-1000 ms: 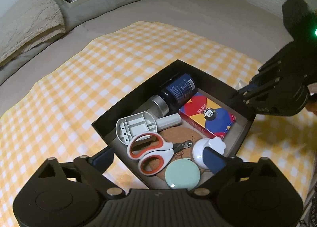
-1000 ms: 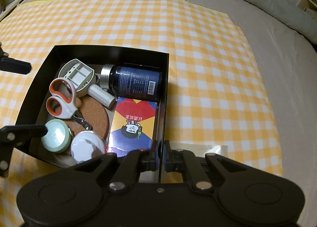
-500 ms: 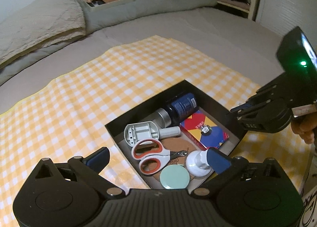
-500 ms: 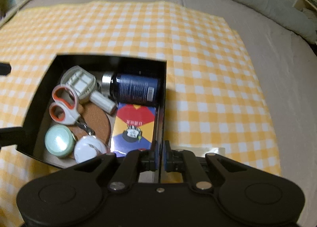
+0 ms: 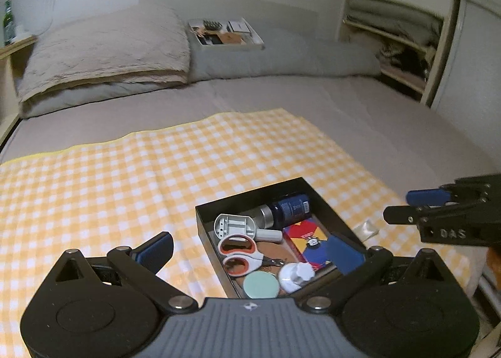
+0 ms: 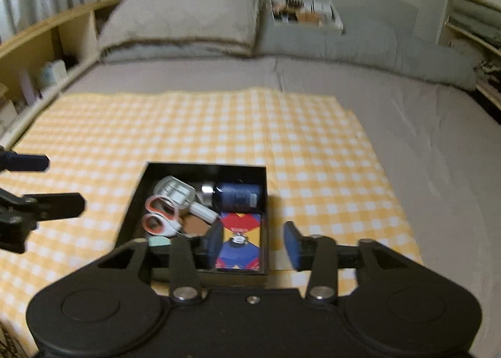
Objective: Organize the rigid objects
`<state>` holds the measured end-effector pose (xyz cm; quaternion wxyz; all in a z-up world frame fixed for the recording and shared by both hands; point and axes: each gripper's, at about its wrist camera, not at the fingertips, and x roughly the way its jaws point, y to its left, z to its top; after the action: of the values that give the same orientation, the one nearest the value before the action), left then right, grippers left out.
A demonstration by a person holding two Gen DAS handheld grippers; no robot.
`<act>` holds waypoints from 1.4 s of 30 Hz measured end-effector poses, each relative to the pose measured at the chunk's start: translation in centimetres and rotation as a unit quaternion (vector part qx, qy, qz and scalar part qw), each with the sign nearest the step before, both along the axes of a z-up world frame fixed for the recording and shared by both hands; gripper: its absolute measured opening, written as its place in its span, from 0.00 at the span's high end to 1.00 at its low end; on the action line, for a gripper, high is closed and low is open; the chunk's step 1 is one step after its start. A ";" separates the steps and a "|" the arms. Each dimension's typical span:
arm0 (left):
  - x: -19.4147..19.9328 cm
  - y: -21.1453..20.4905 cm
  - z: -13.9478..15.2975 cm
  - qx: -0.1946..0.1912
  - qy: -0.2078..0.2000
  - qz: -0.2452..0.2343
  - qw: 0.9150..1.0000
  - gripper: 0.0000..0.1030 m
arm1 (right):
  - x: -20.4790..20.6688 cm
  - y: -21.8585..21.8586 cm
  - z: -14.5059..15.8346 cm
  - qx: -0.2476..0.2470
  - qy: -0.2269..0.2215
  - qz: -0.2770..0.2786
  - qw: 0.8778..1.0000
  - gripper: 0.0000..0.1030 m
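Right hand-held gripper, foreground: jaws just opening, half spread, nothing between them. Left hand-held gripper: jaws wide, empty. Beyond, an open black rectangular box holding orange-handled scissors, a dark blue bottle and a colourful card box rests on a yellow-checked cloth over the bed.

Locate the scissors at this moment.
In the left wrist view the scissors lie in the black box, on its left side, between the grey plastic holder and the mint round tin.
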<state>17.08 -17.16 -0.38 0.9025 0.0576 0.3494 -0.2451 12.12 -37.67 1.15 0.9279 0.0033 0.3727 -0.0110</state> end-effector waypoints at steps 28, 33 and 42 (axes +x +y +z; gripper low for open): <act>-9.9 5.2 1.1 -0.006 -0.080 0.082 0.993 0.00 | -10.9 3.9 1.0 -0.008 -0.130 -0.050 0.990 0.00; -10.3 5.1 0.9 -0.003 -0.081 0.087 0.993 0.00 | -11.0 3.9 1.1 -0.001 -0.137 -0.045 0.990 0.00; -10.3 5.1 0.7 0.004 -0.078 0.094 0.992 0.00 | -10.9 3.9 1.1 -0.001 -0.139 -0.043 0.989 0.00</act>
<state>6.75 -12.02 0.33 0.9459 0.0470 0.2823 -0.1528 1.20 -33.75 2.22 0.9693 0.0198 0.2399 -0.0512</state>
